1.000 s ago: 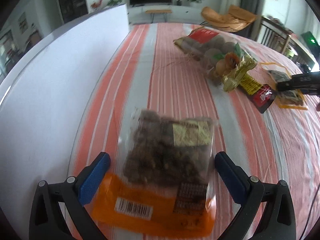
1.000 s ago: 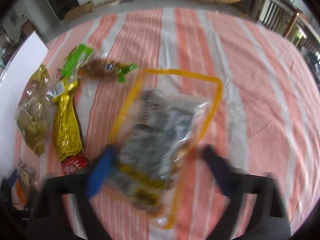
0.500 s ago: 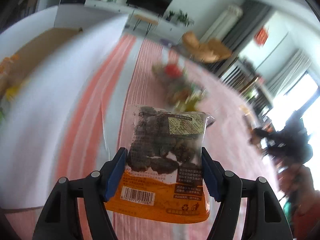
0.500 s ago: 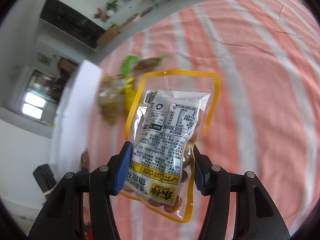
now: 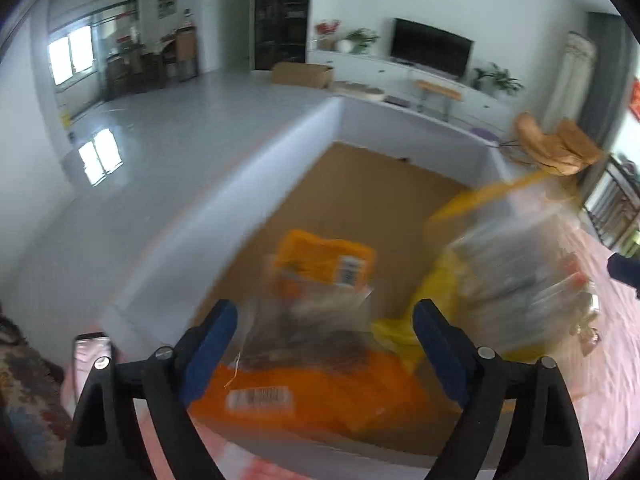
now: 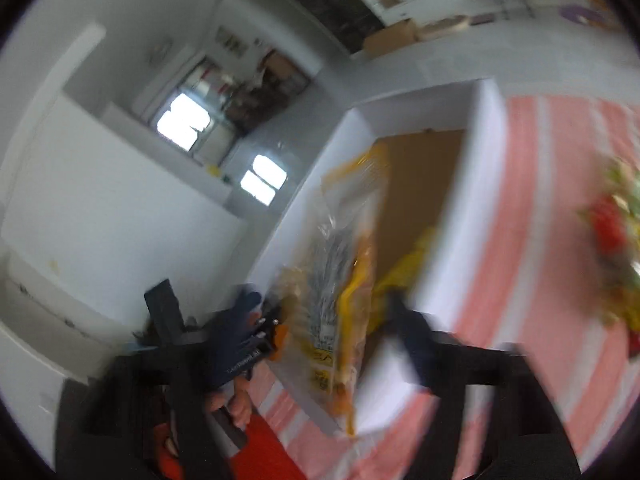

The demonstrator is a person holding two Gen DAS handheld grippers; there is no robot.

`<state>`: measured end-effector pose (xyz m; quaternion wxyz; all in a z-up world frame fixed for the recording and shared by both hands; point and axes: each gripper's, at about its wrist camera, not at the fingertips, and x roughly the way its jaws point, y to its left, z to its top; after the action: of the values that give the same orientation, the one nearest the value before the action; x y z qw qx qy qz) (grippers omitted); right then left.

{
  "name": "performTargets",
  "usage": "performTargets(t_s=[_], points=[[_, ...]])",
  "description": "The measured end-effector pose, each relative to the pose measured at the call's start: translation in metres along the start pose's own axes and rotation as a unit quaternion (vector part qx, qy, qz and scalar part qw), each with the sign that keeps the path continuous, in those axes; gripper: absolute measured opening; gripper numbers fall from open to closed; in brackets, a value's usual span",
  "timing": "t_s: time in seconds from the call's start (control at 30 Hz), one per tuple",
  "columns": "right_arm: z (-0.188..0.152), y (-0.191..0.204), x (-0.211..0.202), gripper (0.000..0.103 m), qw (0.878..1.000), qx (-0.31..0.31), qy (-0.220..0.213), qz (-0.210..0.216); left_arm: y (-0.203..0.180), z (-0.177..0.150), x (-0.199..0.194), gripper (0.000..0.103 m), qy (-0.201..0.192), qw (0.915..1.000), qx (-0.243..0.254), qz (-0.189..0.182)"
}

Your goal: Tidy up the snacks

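- Here, nearest the left wrist camera, the left gripper (image 5: 324, 340) stands with its blue-padded jaws spread wide; they have just been opening, and the clear-and-orange snack packet with a barcode (image 5: 304, 376) lies blurred between them, the pads clear of its sides, so it is released.
- That packet sits over the near end of the white-walled cardboard box with a brown floor (image 5: 280, 152).
- Farther in, a second orange packet (image 5: 324, 264) lies on the box floor, with a yellow wrapper (image 5: 404, 336) just beside it to the right.
- In the right wrist view, the right gripper (image 6: 324, 328) is likewise let go: its jaws have just been opening, and the yellow-edged clear pouch of nuts (image 6: 340, 280) hangs blurred between them over the box's near wall, tilted on edge; whether a pad touches it I cannot tell.
- Beyond the box, the pink-and-white striped tablecloth (image 6: 540, 240) carries a blurred heap of red and green snack bags (image 6: 616, 248).
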<state>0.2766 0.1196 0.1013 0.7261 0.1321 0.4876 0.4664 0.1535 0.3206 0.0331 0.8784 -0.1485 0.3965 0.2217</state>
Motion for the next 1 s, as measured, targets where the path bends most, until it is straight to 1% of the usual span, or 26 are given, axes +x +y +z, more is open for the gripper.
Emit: performTargets(t_s=[0.07, 0.13, 0.2, 0.23, 0.3, 0.33, 0.37, 0.4, 0.43, 0.47, 0.53, 0.57, 0.63, 0.7, 0.8, 0.9, 0.93, 1.0], points=[[0.002, 0.013, 0.015, 0.096, 1.000, -0.016, 0.000, -0.018, 0.009, -0.003, -0.001, 0.096, -0.004, 0.9999, -0.004, 0.014], [-0.002, 0.014, 0.012, 0.095, 0.999, -0.029, -0.008, -0.029, 0.010, -0.009, -0.009, 0.098, -0.022, 0.9996, -0.009, 0.017], [-0.010, 0.006, -0.001, 0.095, 0.996, -0.053, -0.025, -0.060, 0.001, -0.017, -0.018, 0.098, -0.037, 0.9992, -0.011, 0.005], [-0.019, -0.003, -0.012, 0.095, 0.992, -0.075, -0.035, -0.093, -0.006, -0.020, -0.021, 0.098, -0.041, 0.9991, -0.005, -0.005], [-0.036, -0.022, -0.032, 0.095, 0.982, -0.108, -0.046, -0.149, -0.026, -0.028, -0.031, 0.099, -0.049, 0.9982, 0.013, -0.032], [-0.051, -0.039, -0.045, 0.095, 0.971, -0.129, -0.050, -0.194, -0.042, -0.033, -0.040, 0.099, -0.055, 0.9969, 0.024, -0.050], [-0.062, -0.051, -0.053, 0.095, 0.962, -0.141, -0.052, -0.228, -0.050, -0.036, -0.048, 0.103, -0.059, 0.9954, 0.033, -0.068], [-0.075, -0.069, -0.063, 0.095, 0.952, -0.147, -0.051, -0.263, -0.072, -0.044, -0.057, 0.103, -0.063, 0.9923, 0.051, -0.094], [-0.094, -0.096, -0.078, 0.095, 0.942, -0.146, -0.047, -0.300, -0.085, -0.051, -0.066, 0.103, -0.066, 0.9894, 0.064, -0.113], [-0.104, -0.115, -0.088, 0.095, 0.936, -0.140, -0.042, -0.322, -0.099, -0.052, -0.072, 0.103, -0.067, 0.9864, 0.076, -0.129], [-0.128, -0.152, -0.111, 0.095, 0.923, -0.117, -0.034, -0.364, -0.134, -0.064, -0.087, 0.103, -0.068, 0.9777, 0.106, -0.168], [-0.143, -0.170, -0.127, 0.095, 0.918, -0.101, -0.032, -0.381, -0.155, -0.075, -0.093, 0.103, -0.066, 0.9718, 0.124, -0.189], [-0.163, -0.192, -0.152, 0.095, 0.910, -0.078, -0.037, -0.406, -0.184, -0.093, -0.101, 0.103, -0.055, 0.9637, 0.148, -0.215], [-0.184, -0.211, -0.173, 0.095, 0.901, -0.060, -0.045, -0.427, -0.205, -0.112, -0.101, 0.103, -0.039, 0.9580, 0.168, -0.229], [-0.206, -0.227, -0.198, 0.095, 0.892, -0.035, -0.057, -0.447, -0.239, -0.140, -0.078, 0.103, -0.006, 0.9546, 0.197, -0.223], [-0.224, -0.237, -0.206, 0.095, 0.889, -0.012, -0.057, -0.454, -0.260, -0.166, -0.045, 0.103, 0.023, 0.9565, 0.222, -0.187], [-0.228, -0.238, -0.205, 0.095, 0.889, -0.009, -0.058, -0.455, -0.264, -0.171, -0.034, 0.103, 0.030, 0.9575, 0.225, -0.178], [-0.234, -0.238, -0.206, 0.095, 0.889, -0.004, -0.062, -0.454, -0.269, -0.177, -0.015, 0.103, 0.047, 0.9598, 0.219, -0.170]])
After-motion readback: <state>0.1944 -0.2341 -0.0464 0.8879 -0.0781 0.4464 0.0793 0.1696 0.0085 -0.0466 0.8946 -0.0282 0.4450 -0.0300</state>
